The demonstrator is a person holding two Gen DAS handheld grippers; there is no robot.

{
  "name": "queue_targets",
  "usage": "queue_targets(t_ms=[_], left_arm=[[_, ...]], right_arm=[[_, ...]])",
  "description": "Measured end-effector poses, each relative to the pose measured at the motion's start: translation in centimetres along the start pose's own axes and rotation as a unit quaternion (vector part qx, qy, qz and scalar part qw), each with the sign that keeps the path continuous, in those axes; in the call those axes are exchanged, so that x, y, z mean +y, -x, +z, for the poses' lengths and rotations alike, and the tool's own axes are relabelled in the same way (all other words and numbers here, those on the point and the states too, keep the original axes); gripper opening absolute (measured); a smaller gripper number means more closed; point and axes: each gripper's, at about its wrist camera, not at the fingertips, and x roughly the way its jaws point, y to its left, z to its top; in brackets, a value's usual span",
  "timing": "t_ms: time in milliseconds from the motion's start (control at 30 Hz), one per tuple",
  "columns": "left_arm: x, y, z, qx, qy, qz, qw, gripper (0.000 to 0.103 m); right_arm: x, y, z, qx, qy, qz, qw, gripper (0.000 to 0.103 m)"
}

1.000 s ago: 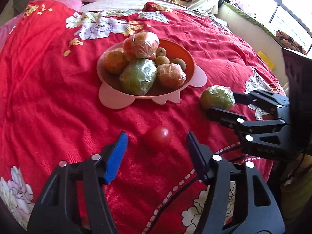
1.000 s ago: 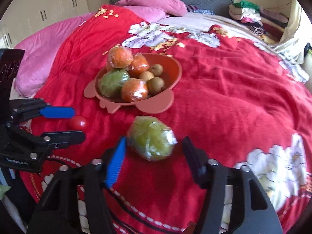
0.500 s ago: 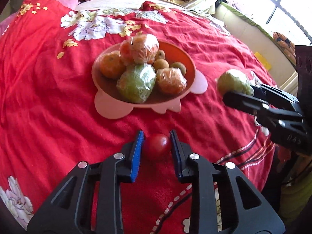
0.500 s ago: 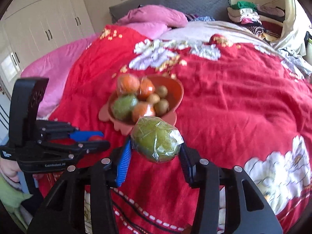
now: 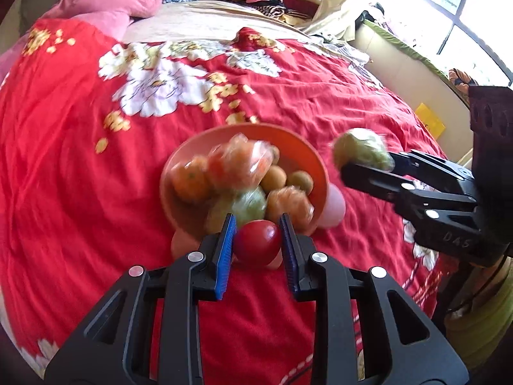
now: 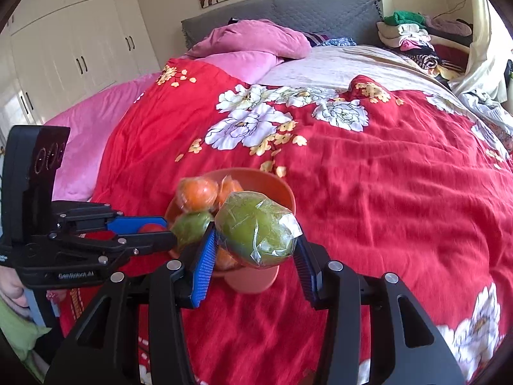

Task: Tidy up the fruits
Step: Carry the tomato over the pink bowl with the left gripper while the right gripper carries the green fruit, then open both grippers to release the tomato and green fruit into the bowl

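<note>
Left wrist view: your left gripper (image 5: 257,244) has its jaws clamped on the red tomato (image 5: 256,243), held just short of the heaped bowl (image 5: 301,147); dropped there, it could roll off the pile.

Right wrist view: your right gripper (image 6: 255,255) pinches the wrapped green fruit (image 6: 256,231) over the bowl's near rim; the film could slip.

Both fruits, tomato (image 5: 256,243) and wrapped green fruit (image 6: 256,227), now lifted toward bowl (image 5: 307,157).
</note>
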Motion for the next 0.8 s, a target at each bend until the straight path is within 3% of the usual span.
queue_targets(t_ms=[433, 800], left_arm=[[-1.3, -1.8, 0.6, -0.008, -0.02, 0.01, 0.9997, 0.021], [-1.5, -1.6, 0.2, -0.012, -0.024, 0.015, 0.9995, 0.021]], right_arm=[[-0.8, -4.1, 1.7, 0.031, 0.002, 0.02, 0.999, 0.045], [-1.9, -3.6, 1.5, 0.022, -0.028, 0.024, 0.999, 0.058]])
